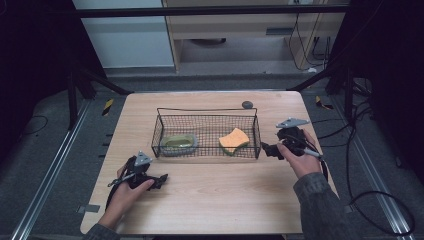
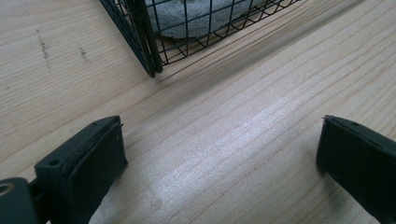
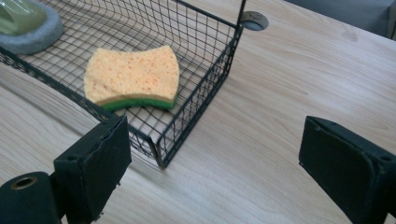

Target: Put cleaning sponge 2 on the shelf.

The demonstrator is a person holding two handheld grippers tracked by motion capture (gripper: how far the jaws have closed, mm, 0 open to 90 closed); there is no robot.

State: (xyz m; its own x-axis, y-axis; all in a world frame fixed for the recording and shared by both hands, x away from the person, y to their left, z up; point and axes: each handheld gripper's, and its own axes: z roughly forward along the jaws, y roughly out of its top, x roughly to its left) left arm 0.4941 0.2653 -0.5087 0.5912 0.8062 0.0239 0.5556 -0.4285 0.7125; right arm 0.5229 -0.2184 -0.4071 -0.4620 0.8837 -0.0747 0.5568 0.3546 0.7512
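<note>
A black wire basket (image 1: 207,111) stands mid-table. Inside it lie an orange sponge with a green underside (image 1: 233,138) (image 3: 133,77) on the right and a grey-green oval piece (image 1: 177,143) (image 3: 25,23) (image 2: 187,18) on the left. My left gripper (image 1: 161,179) (image 2: 219,158) rests low on the table in front of the basket's left corner (image 2: 149,56), open, nothing between its jaws. My right gripper (image 1: 266,149) (image 3: 215,163) is held just right of the basket, open and empty, its jaws straddling the basket's near right corner (image 3: 161,158).
The wooden table (image 1: 215,195) has free room in front of the basket. A small dark round cap (image 1: 247,104) (image 3: 254,20) sits in the tabletop behind the basket's right end. Cables trail off the table's right side (image 1: 360,200).
</note>
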